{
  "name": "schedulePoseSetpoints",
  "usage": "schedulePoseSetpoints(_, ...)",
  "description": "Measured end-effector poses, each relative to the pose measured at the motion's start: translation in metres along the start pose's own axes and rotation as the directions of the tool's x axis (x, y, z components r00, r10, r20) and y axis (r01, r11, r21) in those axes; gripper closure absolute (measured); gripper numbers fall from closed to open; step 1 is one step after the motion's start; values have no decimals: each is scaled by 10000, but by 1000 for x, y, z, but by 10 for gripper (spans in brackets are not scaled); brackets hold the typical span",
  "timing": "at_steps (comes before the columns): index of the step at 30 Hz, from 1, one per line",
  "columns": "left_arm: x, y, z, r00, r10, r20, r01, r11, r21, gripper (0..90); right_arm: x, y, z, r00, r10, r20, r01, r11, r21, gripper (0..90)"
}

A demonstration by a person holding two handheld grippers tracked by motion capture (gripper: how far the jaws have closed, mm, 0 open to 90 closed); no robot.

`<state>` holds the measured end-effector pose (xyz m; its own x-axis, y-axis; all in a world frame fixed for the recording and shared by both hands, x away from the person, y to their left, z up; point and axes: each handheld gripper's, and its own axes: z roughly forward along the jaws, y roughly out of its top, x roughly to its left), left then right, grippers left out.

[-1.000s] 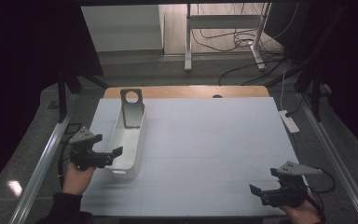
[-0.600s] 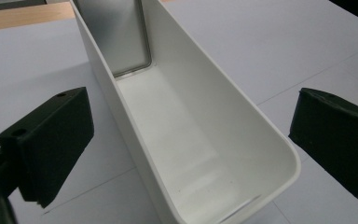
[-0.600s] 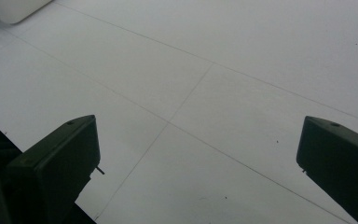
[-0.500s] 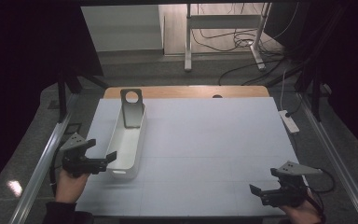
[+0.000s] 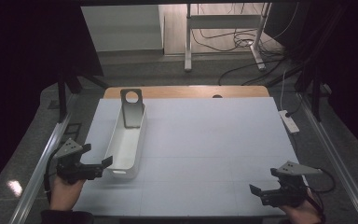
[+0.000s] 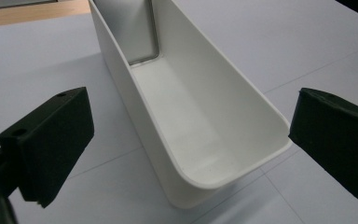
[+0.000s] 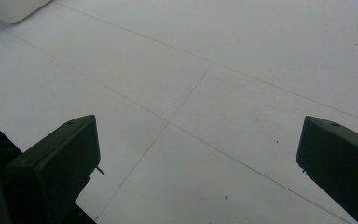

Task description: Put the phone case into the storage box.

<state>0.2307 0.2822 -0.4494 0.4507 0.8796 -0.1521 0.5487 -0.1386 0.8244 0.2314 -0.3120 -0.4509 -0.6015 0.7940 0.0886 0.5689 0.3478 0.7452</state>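
A long white bin (image 5: pixel 127 140) lies lengthwise on the left of the white table (image 5: pixel 214 140). A grey metal plate with a round hole (image 5: pixel 132 106) stands upright in the bin's far end. My left gripper (image 5: pixel 98 155) is open just left of the bin's near end, not touching it. In the left gripper view the bin (image 6: pixel 200 140) runs away between the spread jaws of the left gripper (image 6: pixel 191 112), with the metal plate (image 6: pixel 130 28) at the back. My right gripper (image 5: pixel 265 182) is open near the front right edge, and nothing lies between the spread jaws of the right gripper (image 7: pixel 196 140).
A wooden strip (image 5: pixel 186 91) borders the table's far edge. A white power strip (image 5: pixel 289 120) lies off the right side. Metal rails (image 5: pixel 46 158) run along both sides. In the right gripper view a corner of the bin (image 7: pixel 14 9) shows far off.
My left gripper has drawn back toward the near-left, away from the bin's side wall. The bin and the right gripper have stayed put.
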Motion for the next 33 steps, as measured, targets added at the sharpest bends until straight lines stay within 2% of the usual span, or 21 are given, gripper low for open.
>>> schedulePoseSetpoints(19,-7,-19,-15,9996,-52,-264,54,9999,97,4,0,0,0,10000,-9,-7,9,10000,-12,0)
schedulePoseSetpoints(33,-7,-31,-24,9988,-218,-428,227,9995,206,4,0,0,0,10000,-12,-9,12,10000,-9,0)
